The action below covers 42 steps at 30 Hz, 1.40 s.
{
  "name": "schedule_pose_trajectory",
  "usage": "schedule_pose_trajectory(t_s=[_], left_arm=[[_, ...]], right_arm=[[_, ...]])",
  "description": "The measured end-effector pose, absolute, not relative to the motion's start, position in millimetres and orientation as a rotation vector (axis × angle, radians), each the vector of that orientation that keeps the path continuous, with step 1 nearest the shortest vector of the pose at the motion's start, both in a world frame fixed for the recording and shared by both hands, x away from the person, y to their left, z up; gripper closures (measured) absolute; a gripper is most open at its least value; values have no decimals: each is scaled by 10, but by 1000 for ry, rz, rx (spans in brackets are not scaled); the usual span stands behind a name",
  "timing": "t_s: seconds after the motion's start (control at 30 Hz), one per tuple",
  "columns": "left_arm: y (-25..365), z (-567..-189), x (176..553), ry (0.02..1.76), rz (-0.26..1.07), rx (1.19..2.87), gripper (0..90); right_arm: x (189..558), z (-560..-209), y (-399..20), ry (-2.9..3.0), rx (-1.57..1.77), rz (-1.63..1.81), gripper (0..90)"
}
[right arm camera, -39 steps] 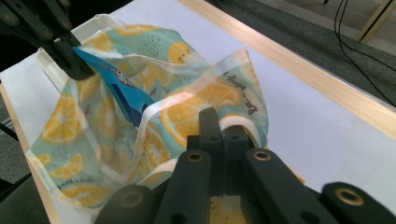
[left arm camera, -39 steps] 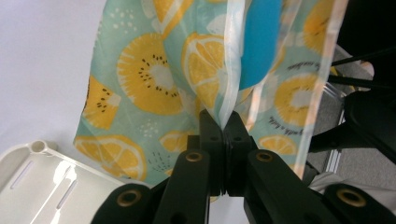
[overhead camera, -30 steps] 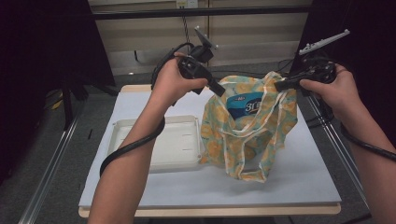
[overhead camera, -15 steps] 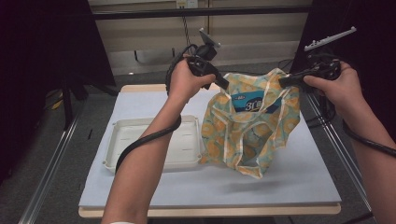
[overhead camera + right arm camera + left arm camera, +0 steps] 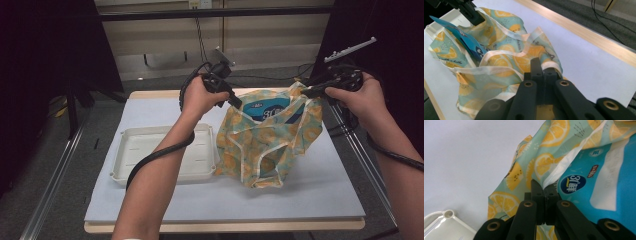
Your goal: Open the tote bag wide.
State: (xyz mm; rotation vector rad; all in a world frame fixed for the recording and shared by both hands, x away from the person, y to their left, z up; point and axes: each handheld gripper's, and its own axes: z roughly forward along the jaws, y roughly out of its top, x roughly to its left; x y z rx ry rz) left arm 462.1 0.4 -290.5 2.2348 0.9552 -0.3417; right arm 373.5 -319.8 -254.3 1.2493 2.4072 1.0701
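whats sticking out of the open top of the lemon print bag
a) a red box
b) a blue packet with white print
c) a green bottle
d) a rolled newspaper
b) a blue packet with white print shows at the mouth of the lemon print bag, which the left gripper and right gripper hold open by its rim above the table.

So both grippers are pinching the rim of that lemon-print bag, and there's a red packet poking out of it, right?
Not quite: the packet is blue, not red, as the high view and the left gripper view show. The rest holds: the left gripper and the right gripper are each shut on the rim of the lemon-print bag, which holds the packet.
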Motion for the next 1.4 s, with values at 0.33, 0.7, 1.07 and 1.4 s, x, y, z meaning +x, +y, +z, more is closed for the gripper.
schedule_pose_trajectory(t_s=[0.33,0.7,1.07,1.4], left_arm=[[158,-2852,4526,874,-328,2244,773],[287,-2780,4301,763,-240,2292,323],[205,-2966,4122,733,-303,2346,231],[118,-2982,4136,725,-300,2377,867]], right_arm=[[3708,-2593,-3155,2454,1244,1026,900],[3694,-2589,-3127,2458,1230,1005,900],[3688,-2597,-3139,2448,1234,1022,900],[3693,-2586,-3139,2437,1235,1029,900]])
